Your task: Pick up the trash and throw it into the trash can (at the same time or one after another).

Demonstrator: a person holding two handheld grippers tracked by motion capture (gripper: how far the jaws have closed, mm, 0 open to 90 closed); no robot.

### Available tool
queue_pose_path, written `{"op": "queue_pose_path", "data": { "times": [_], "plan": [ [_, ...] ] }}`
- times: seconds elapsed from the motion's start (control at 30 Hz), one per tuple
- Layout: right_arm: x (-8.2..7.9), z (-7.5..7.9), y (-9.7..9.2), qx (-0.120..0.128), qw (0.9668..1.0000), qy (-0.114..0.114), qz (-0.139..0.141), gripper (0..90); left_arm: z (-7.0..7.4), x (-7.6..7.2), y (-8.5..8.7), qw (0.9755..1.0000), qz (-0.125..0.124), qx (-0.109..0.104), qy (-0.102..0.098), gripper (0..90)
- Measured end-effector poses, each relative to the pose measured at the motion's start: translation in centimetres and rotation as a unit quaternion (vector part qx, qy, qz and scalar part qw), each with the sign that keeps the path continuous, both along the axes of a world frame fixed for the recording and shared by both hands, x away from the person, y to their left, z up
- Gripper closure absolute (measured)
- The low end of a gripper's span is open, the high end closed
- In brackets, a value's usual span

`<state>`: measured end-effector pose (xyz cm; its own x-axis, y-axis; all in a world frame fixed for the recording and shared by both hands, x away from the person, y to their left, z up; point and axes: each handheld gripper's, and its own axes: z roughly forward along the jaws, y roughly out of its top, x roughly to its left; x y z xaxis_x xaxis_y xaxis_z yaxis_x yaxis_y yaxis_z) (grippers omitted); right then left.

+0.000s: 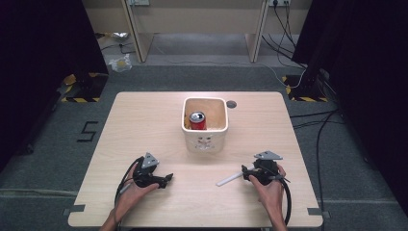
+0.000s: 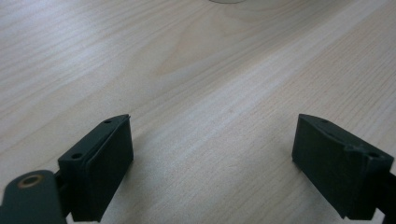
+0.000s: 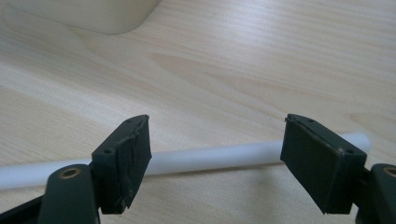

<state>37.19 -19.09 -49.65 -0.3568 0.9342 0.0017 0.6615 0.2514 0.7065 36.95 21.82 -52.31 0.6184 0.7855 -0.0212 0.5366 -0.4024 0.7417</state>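
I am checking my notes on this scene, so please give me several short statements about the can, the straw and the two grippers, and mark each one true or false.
1. The red metal can stands inside the cream square plastic bin. True.
2. The white plastic straw lies flat on the light wooden table. True.
3. The right gripper is shut on the straw. False: its jaws stand open, and the straw lies across the gap between them.
4. The left gripper holds the can. False: its jaws are open over bare table.
5. The bin lies tipped on its side. False: it stands upright.
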Motion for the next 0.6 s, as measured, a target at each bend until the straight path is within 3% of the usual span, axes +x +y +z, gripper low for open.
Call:
{"op": "queue_pose_path", "data": {
  "times": [0.27,0.6],
  "plan": [
    [0.2,-0.8,-0.7,0.040,0.9989,0.014,-0.020,23.0,0.0,0.0,0.0,1.0000,0.000,0.000,0.000,11.7],
    [1.2,-1.3,-0.5,0.059,0.9977,0.015,-0.029,23.0,0.0,0.0,0.0,1.0000,0.000,0.000,0.000,11.7]
  ]
}}
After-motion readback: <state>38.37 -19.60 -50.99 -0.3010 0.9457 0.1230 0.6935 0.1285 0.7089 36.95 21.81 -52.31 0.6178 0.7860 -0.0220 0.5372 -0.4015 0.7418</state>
